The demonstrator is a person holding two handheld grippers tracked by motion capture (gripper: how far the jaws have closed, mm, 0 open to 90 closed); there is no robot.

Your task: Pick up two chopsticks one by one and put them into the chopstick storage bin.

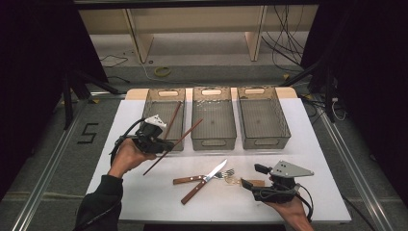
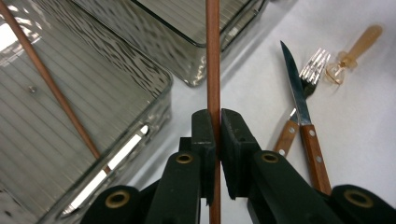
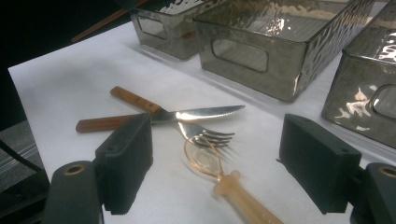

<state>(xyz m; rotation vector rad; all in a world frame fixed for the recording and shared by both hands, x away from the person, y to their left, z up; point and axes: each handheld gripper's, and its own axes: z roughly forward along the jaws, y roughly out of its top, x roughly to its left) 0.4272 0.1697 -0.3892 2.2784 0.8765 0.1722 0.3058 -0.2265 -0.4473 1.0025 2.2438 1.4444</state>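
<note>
**Chopstick clamped in my left gripper, right gripper wide over the cutlery**

Chopstick [image 2: 213, 56] sits pinched between the jaws of my left gripper [image 2: 217, 140], which are closed tight on its shaft; in the high view I see it slanting up from my left hand [image 1: 127, 156] toward the front edge of the middle bin [image 1: 213, 122]. A second chopstick [image 1: 173, 119] leans in the left bin [image 1: 161, 115], its upper end against the bin's far right side. The right bin [image 1: 262, 115] stands beside the middle one, all three in a row at the far side of the white table [image 1: 144, 192].

My right gripper [image 3: 215, 168] hangs with its jaws spread wide and holds nothing. Between them, on the table, I see a small whisk [image 3: 219, 177] with a gold wire loop and a pale handle. Just beyond it lie a fork [image 3: 201, 133] and a knife [image 3: 196, 113], both with wooden handles, crossed, the knife on top, the fork's tines touching the whisk's loop.
</note>
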